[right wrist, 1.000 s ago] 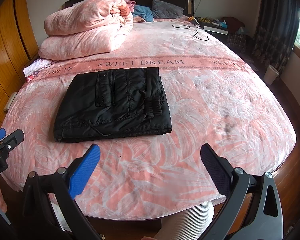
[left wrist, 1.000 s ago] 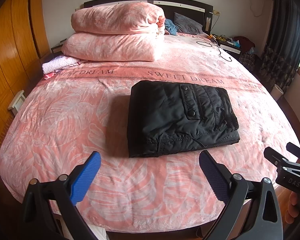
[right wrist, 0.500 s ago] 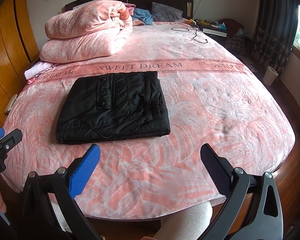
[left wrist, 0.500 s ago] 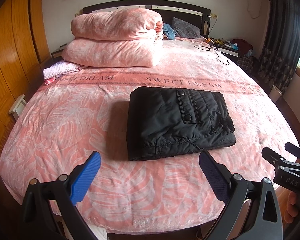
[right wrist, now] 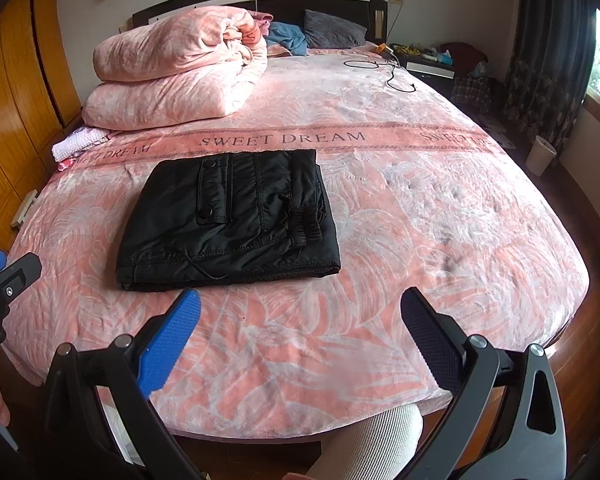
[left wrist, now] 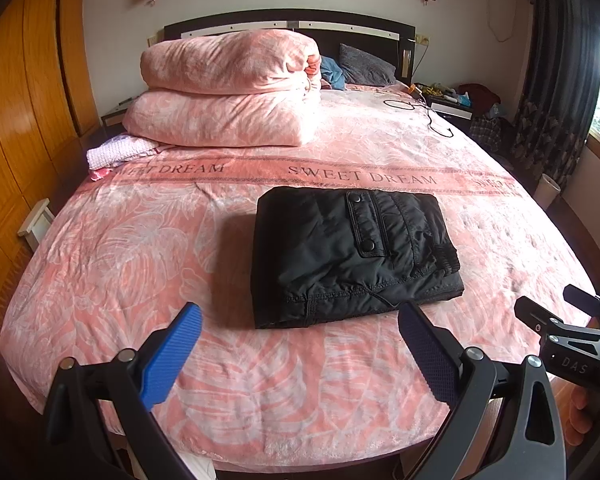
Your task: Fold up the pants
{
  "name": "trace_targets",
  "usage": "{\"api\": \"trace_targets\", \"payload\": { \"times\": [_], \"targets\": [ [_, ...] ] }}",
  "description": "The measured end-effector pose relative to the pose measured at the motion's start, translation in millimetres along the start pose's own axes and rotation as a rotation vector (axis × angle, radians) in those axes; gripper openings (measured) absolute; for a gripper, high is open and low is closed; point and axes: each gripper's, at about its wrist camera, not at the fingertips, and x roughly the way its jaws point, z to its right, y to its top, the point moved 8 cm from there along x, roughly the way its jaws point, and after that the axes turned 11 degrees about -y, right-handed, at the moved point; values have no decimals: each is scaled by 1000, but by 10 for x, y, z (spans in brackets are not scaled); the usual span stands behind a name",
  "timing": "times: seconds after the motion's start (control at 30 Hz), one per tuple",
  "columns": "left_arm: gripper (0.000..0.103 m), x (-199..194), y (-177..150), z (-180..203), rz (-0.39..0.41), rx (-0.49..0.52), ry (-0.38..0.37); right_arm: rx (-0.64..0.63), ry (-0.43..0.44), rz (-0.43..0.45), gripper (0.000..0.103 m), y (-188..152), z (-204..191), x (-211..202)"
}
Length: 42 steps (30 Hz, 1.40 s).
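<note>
The black pants [left wrist: 352, 252] lie folded into a compact rectangle on the pink bed [left wrist: 140, 264], button flap and elastic cuff on top; the right wrist view shows the same pants [right wrist: 232, 220]. My left gripper [left wrist: 300, 344] hovers open over the bed's near edge, short of the bundle and holding nothing. Wide open too, my right gripper [right wrist: 300, 340] hangs back from the pants' front edge with empty fingers. The right gripper's tip also shows at the far right of the left wrist view.
A folded pink quilt [left wrist: 228, 92] is stacked near the headboard, with a small white cloth [left wrist: 116, 152] beside it. A black cable [right wrist: 384, 72] lies at the far right. Wooden wardrobes [left wrist: 16, 112] line the left; a bin [right wrist: 540, 156] stands by the curtains.
Both grippers have drawn back and up from the bed, so the folded pants look smaller and farther. The pants have not moved.
</note>
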Motion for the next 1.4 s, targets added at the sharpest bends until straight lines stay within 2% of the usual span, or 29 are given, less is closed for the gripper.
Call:
{"api": "trace_targets", "payload": {
  "times": [0.47,0.67,0.93,1.4],
  "targets": [
    [99,-111,38,73,37,19,-1,1,0,1,100,-7,5,-8],
    [99,-174,31,158,79,24,-76,3,-1,-3,100,-30,14,-17],
    [99,-238,53,125,116,31,10,14,-5,-11,100,-82,59,-13],
    [99,-263,41,105,121,12,1,9,-5,-9,100,-90,56,-15]
  ]
}}
